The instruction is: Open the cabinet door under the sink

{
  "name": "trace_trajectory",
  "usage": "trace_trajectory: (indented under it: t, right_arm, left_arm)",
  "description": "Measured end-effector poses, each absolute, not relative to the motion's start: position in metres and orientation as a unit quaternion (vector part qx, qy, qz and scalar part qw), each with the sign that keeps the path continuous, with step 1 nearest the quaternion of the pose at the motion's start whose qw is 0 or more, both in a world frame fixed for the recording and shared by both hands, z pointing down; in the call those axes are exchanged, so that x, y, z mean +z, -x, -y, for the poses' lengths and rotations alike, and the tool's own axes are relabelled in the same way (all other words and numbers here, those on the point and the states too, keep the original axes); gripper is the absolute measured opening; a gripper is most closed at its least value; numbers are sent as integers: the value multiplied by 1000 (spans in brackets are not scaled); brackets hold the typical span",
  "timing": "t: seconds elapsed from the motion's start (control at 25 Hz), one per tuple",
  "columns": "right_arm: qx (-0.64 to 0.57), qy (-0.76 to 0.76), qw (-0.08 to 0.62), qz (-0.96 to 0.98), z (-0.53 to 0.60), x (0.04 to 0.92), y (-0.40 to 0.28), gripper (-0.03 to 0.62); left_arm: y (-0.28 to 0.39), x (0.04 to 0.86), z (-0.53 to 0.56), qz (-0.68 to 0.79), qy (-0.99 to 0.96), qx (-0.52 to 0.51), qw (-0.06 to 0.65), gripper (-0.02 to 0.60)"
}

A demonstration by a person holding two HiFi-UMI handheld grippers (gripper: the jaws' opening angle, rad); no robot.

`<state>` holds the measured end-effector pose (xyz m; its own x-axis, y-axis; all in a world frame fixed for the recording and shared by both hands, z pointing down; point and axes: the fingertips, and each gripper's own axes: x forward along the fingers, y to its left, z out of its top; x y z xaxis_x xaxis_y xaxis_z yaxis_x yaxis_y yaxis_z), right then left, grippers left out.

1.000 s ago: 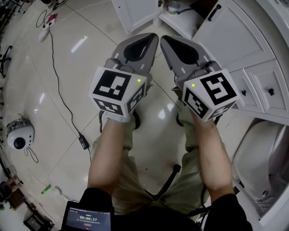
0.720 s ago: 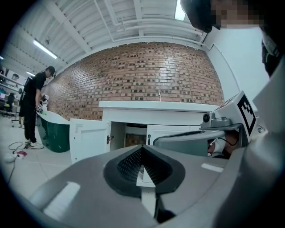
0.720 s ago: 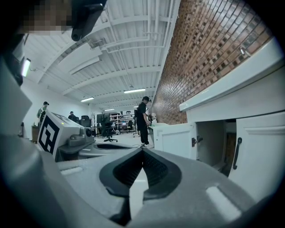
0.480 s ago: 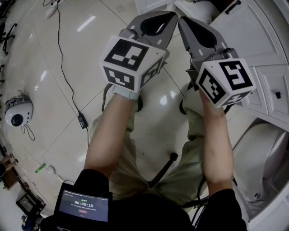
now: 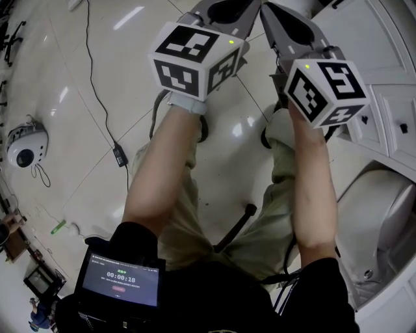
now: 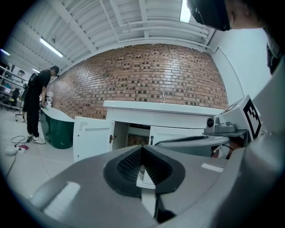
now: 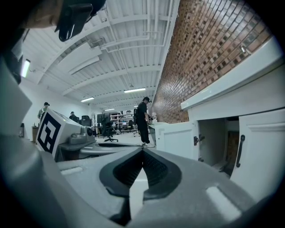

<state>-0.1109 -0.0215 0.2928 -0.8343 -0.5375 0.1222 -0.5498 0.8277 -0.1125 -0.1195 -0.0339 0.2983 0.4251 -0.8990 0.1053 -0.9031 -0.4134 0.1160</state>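
The white cabinet under the countertop (image 6: pixel 169 107) stands ahead in the left gripper view. Its left door (image 6: pixel 91 138) is swung open on a dark opening (image 6: pixel 136 136); the right door (image 6: pixel 173 132) is closed, with a black handle (image 6: pixel 152 140). The right gripper view shows the same open door (image 7: pixel 176 140) and the closed door's handle (image 7: pixel 241 150). My left gripper (image 6: pixel 142 149) and right gripper (image 7: pixel 142 152) are both shut on nothing, well short of the cabinet. In the head view the left gripper (image 5: pixel 227 12) and right gripper (image 5: pixel 290 23) are held side by side, above the floor.
A black cable (image 5: pixel 97 104) crosses the glossy floor, near a round white device (image 5: pixel 23 146). A tablet (image 5: pixel 120 281) hangs at my chest. A white basin (image 5: pixel 383 214) and drawers (image 5: pixel 390 123) are on the right. A person (image 6: pixel 38 104) stands by a green tub (image 6: pixel 58 131).
In the head view both grippers have moved up the picture together, still side by side. The cabinet door seen at the top has slipped out of frame.
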Motion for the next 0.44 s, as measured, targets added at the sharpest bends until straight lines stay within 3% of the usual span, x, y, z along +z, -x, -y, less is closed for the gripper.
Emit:
trace_trajectory:
  t: [0.44]
  right_arm:
    - [74,-284,41,955,22,292,109,-9]
  left_arm:
    - [118,296,34,534,-842,10,79,15]
